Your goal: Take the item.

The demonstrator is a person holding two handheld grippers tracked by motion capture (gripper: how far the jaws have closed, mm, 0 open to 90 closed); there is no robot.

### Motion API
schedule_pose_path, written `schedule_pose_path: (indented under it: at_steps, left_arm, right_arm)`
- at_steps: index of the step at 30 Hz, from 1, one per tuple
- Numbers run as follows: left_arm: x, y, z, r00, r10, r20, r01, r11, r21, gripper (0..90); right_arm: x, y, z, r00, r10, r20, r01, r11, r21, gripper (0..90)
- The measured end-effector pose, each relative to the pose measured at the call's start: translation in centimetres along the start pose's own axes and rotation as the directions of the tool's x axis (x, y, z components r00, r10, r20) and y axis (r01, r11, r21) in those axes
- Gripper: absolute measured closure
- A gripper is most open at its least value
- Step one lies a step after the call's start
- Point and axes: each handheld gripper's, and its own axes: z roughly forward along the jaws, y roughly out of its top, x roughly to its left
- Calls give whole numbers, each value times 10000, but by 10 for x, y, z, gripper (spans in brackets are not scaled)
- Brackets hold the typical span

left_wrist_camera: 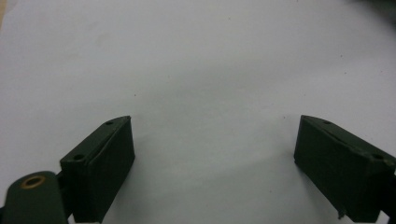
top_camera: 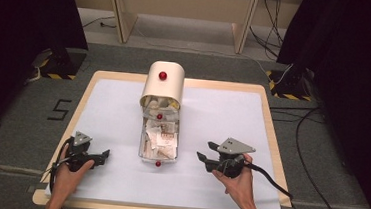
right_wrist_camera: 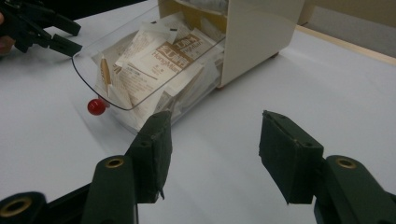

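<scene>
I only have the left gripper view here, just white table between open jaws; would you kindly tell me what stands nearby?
Observer: A cream rounded cabinet stands mid-table, its clear plastic drawer pulled out toward the person.
Operator: What is in the drawer?
Observer: Paper sachets, piled to its rim.
Operator: Where is the other gripper?
Observer: The right gripper is to the drawer's right, open, touching nothing.
Operator: Any handle?
Observer: A small red round knob on the drawer's front.

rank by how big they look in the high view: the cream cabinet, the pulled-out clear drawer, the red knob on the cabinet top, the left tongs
1. cream cabinet
2. clear drawer, slightly smaller
3. left tongs
4. red knob, by far the smallest
</scene>
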Motion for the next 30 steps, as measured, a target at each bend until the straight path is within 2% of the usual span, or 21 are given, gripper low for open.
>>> schedule_pose_path:
  at_steps: [6, 13, 19, 26, 28, 30]
  left_arm:
    - [0, 0, 0, 10000, -13, 4, 13, 10000, -7, 113]
    - [0, 0, 0, 10000, -17, 5, 17, 10000, -3, 113]
    - [0, 0, 0, 10000, -6, -9, 6, 10000, -13, 113]
    - [0, 0, 0, 10000, -17, -4, 17, 10000, -21, 113]
    - [0, 0, 0, 10000, -2, -6, 2, 10000, -7, 113]
    - [0, 0, 0, 10000, -24, -1, 24, 10000, -18, 113]
  right_arm:
    - [4, 5, 7, 9996, 44, -269, -48, 9999, -132, 470]
    - [10, 16, 14, 9983, -364, -449, 356, 9992, -185, 483]
    - [16, 18, 21, 9968, -364, -715, 350, 9992, -209, 496]
    - [24, 21, 31, 9938, -683, -876, 678, 9977, -89, 523]
    - [27, 22, 34, 9920, -543, -1138, 523, 9984, -202, 531]
    - [29, 24, 38, 9913, -704, -1115, 695, 9975, -125, 531]
